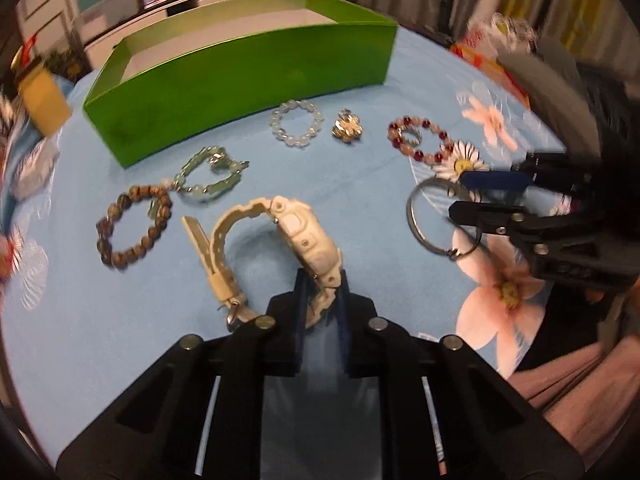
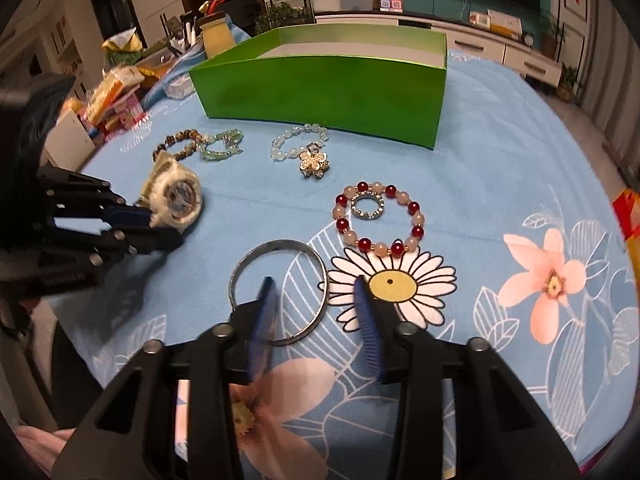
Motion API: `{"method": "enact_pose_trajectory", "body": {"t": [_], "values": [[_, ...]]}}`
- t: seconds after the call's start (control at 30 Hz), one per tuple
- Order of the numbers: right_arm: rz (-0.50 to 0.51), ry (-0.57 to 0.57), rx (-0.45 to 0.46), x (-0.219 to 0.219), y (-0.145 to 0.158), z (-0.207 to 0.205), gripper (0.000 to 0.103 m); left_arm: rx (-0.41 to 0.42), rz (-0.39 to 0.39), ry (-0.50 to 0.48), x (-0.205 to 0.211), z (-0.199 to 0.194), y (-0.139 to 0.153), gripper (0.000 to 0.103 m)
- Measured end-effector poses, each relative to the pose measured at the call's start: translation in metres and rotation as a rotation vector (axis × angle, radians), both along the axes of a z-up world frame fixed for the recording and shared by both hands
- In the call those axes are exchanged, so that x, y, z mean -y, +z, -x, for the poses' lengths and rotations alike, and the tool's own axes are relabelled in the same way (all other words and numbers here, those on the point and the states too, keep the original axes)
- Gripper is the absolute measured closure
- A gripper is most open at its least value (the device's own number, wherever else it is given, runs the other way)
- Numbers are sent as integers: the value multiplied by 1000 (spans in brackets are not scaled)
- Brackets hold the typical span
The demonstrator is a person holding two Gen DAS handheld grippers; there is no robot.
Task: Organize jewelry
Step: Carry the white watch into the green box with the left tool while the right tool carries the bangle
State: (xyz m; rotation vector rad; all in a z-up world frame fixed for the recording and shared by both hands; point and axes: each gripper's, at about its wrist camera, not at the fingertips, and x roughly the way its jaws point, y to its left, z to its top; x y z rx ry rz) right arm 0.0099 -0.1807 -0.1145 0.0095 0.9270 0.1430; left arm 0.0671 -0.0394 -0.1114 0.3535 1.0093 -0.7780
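A white watch [image 1: 280,232] lies on the blue flowered cloth, and my left gripper [image 1: 323,296] is shut on its strap near the case. From the right wrist view, the left gripper [image 2: 162,228] holds the watch [image 2: 176,196] at the left. A silver bangle [image 2: 280,292] lies flat in front of my right gripper [image 2: 314,284]. Its jaws are open: one finger stands inside the ring and the other outside, with the rim between them untouched. The left wrist view has the right gripper [image 1: 458,195] at the bangle [image 1: 436,216]. A green open box [image 1: 240,80] stands behind.
On the cloth lie a brown bead bracelet [image 1: 132,228], a green stone bracelet [image 1: 208,180], a clear bead bracelet [image 1: 296,124], a gold flower brooch [image 1: 347,131] and a red and pink bracelet [image 2: 342,200] around a small ring [image 2: 367,205]. Packets [image 2: 112,96] crowd the left edge.
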Motion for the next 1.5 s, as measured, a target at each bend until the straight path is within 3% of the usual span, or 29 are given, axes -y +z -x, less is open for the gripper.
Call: {"method": "enact_pose_trajectory", "body": {"t": [0.07,0.17,0.37,0.63,0.87,1.17,1.5], "values": [[30,2,8,-2,0,0,94,-5,49,29,-5,2,3,90],[36,-8,13,-2,-1,-2,100,-18,115,71,-10,4,6,90],[39,-29,58,0,10,2,100,-14,160,130,-11,6,19,90],[69,-49,171,7,47,8,100,51,184,204,-11,1,45,90],[73,-49,234,8,70,3,100,78,196,224,-9,-6,59,90],[15,-58,266,17,85,-11,100,94,226,243,-9,-23,75,90],[16,-89,307,29,100,-43,100,117,260,257,-2,-57,91,90]]}}
